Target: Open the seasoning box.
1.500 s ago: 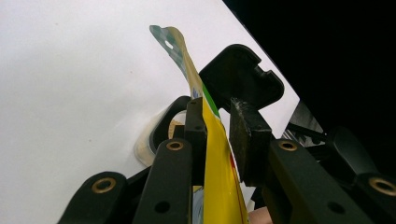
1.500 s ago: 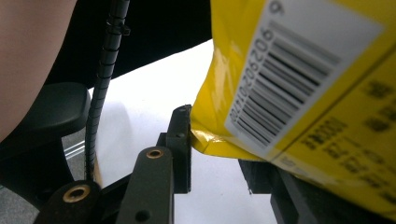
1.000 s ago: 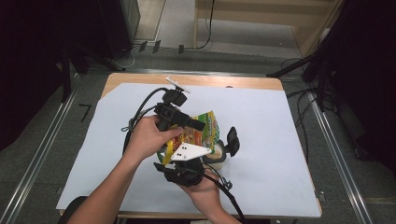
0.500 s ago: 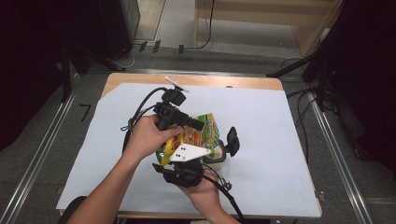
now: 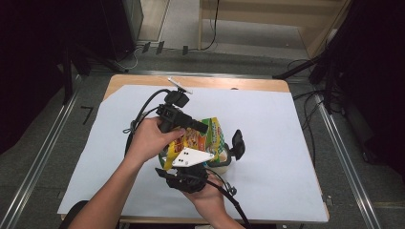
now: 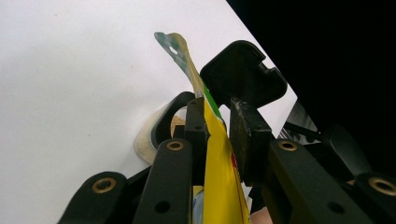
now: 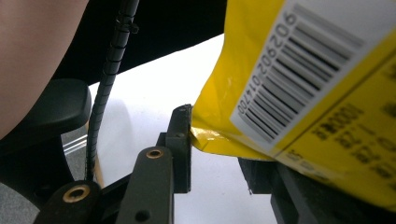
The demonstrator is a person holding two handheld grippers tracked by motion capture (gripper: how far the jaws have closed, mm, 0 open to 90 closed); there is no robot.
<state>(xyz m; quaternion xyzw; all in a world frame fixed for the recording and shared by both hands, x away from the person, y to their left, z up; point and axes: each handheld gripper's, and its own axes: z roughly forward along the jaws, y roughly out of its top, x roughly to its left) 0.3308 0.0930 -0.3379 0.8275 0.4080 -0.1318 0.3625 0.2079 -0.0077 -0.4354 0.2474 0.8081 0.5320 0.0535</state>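
1. Change: practically none vs the two earlier high views. Both hands, both grippers and the snack bag [image 5: 203, 137] sit where they were, so it's a steady two-handed hold, prob. paused before pouring or opening over the bowl [image 5: 223, 165].
2. L gripper [image 5: 203, 128]: up and left of the bowl, pointing right. In the left gripper view its pads pinch the bag's upper edge, w/ the thin yellow film squeezed between them and no slack seen.
3. Bag: off the white sheet [image 5: 296, 143], hanging directly above the bowl and covering most of it from the high view. The bowl's pale rim [image 6: 142, 140] peeks out beneath the bag, w/ sth brownish inside.
4. R gripper [image 7: 215, 126]: on the near side of the bowl, jaws pointing away from the person. Its jaws straddle the bag's lower corner. One pad touches the fold and the other is hidden behind the bag, so can't tell if it really squeezes.
5. Writing: barcode [image 7: 299, 74] on a white patch on the bag's back, w/ digits alongside incl. what looks like "206206". The small print beside it is too blurred to read. Front is yellow and green w/ a food pic, brand not legible.
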